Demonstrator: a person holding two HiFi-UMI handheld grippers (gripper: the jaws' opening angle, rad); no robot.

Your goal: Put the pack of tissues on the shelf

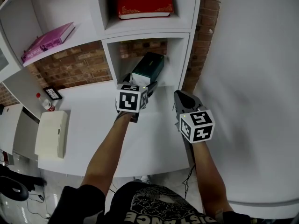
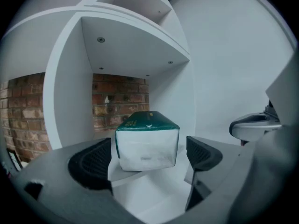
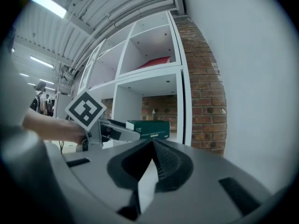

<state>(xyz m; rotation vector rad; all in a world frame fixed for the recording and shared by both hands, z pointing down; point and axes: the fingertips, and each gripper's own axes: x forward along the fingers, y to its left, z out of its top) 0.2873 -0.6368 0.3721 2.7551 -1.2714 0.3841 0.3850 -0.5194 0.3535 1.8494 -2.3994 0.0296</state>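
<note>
Evidently the placing step is at its end: the pack (image 2: pixel 147 141) sits flat on the floor of the shelf (image 1: pixel 183 55), in the lower cubby with the brick back, its white end facing out and its green top up. The left gripper (image 2: pixel 148 157) stands in front of that cubby with its jaws spread wide, one pad on each side of the pack's near end; a slim gap shows on both sides, so the pads do not press on it. The right gripper (image 3: pixel 152 162) hangs off to the right, well apart from the pack, jaws closed together on nothing (it has no part in this step, by the look of it). What is left, I judge, is the retreat: the left gripper should draw straight back along its own line, jaws kept wide, so neither pad catches the soft wrapper and drags the pack toward the cubby's edge.
</note>
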